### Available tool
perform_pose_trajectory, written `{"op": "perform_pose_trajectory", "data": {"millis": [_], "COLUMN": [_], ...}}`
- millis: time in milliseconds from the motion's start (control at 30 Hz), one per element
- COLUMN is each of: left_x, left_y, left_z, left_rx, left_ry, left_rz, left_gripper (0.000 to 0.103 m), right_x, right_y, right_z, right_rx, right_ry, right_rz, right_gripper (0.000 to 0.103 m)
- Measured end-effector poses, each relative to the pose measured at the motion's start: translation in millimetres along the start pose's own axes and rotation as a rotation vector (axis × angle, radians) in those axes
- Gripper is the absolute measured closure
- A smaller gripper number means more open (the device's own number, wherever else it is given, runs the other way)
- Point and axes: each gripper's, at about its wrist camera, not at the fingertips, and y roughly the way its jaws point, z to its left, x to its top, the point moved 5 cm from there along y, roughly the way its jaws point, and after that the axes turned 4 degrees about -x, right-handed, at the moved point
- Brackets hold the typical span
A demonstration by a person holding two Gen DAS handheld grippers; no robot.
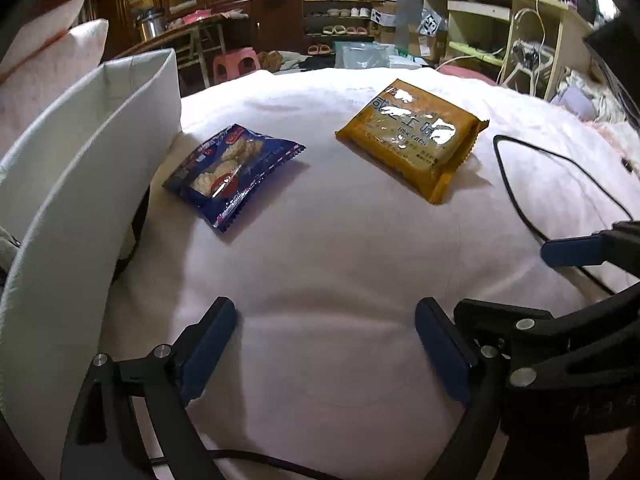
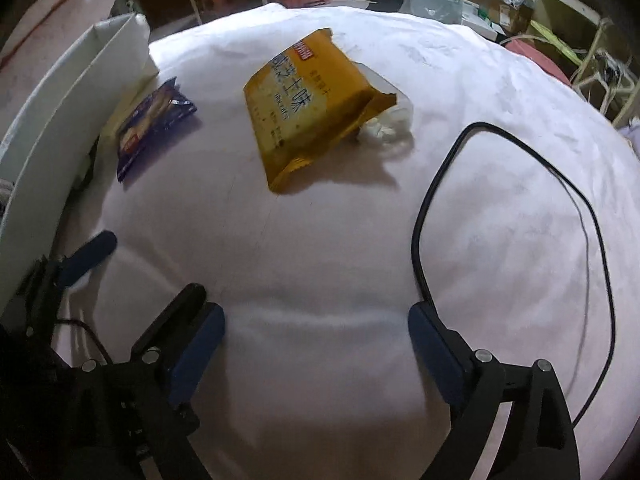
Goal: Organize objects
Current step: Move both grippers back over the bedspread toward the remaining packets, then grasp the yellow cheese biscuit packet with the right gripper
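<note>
A blue snack packet (image 1: 234, 174) lies on the white bedsheet next to a white storage box (image 1: 86, 168). A yellow snack packet (image 1: 412, 138) lies to its right. My left gripper (image 1: 326, 320) is open and empty, hovering over the sheet short of both packets. In the right wrist view the blue packet (image 2: 154, 130) lies beside the box (image 2: 72, 128), and the yellow packet (image 2: 310, 110) rests partly on a small clear bag of white pieces (image 2: 388, 128). My right gripper (image 2: 316, 326) is open and empty, near the sheet.
A black cable (image 2: 516, 216) loops over the right side of the sheet (image 2: 320, 248); it also shows in the left wrist view (image 1: 516, 184). Beyond the bed's far edge stand a pink stool (image 1: 234, 64), shoe shelves and a cluttered desk (image 1: 496, 20).
</note>
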Motion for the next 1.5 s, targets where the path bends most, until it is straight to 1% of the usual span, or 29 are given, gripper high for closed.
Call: {"op": "perform_pose_trajectory", "data": {"millis": [133, 367, 567, 667, 833, 900, 967, 1000, 1033, 1067, 1133, 1200, 1267, 1333, 1400, 1433, 1467, 1500], "left_x": [-1, -2, -7, -10, -11, -11, -11, -12, -12, -12, -12, -11, -11, -11, -11, -11, -11, -11], "left_y": [0, 0, 1, 1, 0, 0, 0, 0, 0, 0, 0, 0, 0, 0, 0, 0, 0, 0], "left_z": [3, 4, 6, 6, 7, 7, 6, 7, 7, 7, 7, 7, 7, 7, 7, 7, 7, 7], "left_rx": [-0.023, -0.022, -0.031, -0.029, -0.034, -0.04, -0.04, -0.039, -0.04, -0.04, -0.039, -0.04, -0.039, -0.04, -0.039, -0.039, -0.04, -0.04], "left_ry": [-0.019, -0.017, -0.009, -0.007, -0.012, -0.017, -0.017, -0.017, -0.017, -0.018, -0.017, -0.017, -0.017, -0.017, -0.017, -0.017, -0.017, -0.017], "left_rz": [0.003, 0.002, 0.009, 0.011, 0.011, 0.012, 0.012, 0.012, 0.012, 0.012, 0.012, 0.012, 0.012, 0.012, 0.012, 0.012, 0.012, 0.012], "left_gripper": [0.012, 0.011, 0.004, 0.004, 0.004, 0.004, 0.004, 0.004, 0.004, 0.004, 0.004, 0.004, 0.004, 0.004, 0.004, 0.004, 0.004, 0.004], "right_x": [-1, -1, -7, -9, -8, -7, -4, -2, 1, 5, 12, 19, 19, 28, 27, 27, 27, 29], "right_y": [0, -1, -5, -6, -6, -9, -13, -17, -21, -26, -38, -51, -62, -60, -66, -67, -63, -60], "right_z": [-1, -4, -9, -12, -12, -12, -15, -18, -22, -27, -40, -52, -59, -77, -84, -83, -77, -78], "right_rx": [-0.008, -0.017, -0.026, -0.01, -0.022, -0.027, -0.022, -0.002, 0.019, 0.051, 0.128, 0.187, 0.22, 0.255, 0.286, 0.301, 0.315, 0.335], "right_ry": [0.024, 0.031, 0.062, 0.074, 0.068, 0.067, 0.085, 0.107, 0.134, 0.176, 0.278, 0.359, 0.412, 0.46, 0.491, 0.503, 0.516, 0.529], "right_rz": [0.029, 0.066, 0.096, 0.103, 0.127, 0.13, 0.117, 0.102, 0.087, 0.066, 0.01, -0.055, -0.101, -0.14, -0.165, -0.169, -0.169, -0.165], "right_gripper": [0.006, 0.006, 0.006, 0.005, 0.006, 0.008, 0.018, 0.021, 0.027, 0.031, 0.031, 0.031, 0.031, 0.031, 0.031, 0.033, 0.037, 0.039]}}
